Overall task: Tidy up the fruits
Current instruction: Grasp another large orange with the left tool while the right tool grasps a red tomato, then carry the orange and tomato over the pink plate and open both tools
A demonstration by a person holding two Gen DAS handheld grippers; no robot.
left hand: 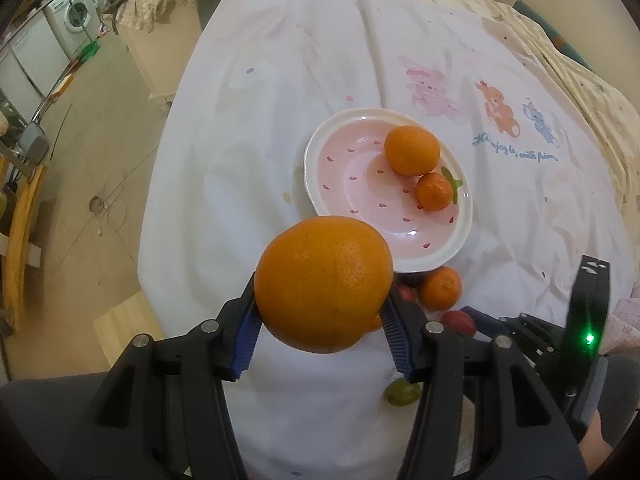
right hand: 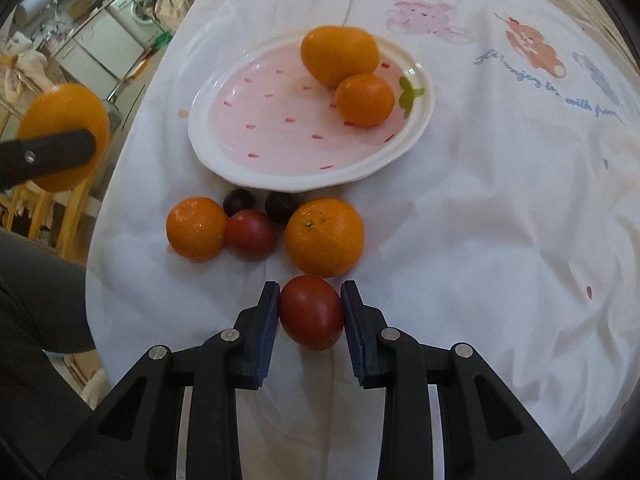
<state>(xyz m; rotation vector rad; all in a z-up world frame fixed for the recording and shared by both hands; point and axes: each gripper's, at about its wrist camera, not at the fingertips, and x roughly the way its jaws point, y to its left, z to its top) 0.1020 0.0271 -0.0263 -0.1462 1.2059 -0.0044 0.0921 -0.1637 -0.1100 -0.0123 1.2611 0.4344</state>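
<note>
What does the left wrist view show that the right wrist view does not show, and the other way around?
Only the left wrist view shows the left tongs pinching the big orange from both sides, and a small green fruit under them. Only the right wrist view shows the right tongs closed on a red fruit, plus two dark round fruits near the plate. Both views share the pink plate holding two oranges on the white cloth.
</note>
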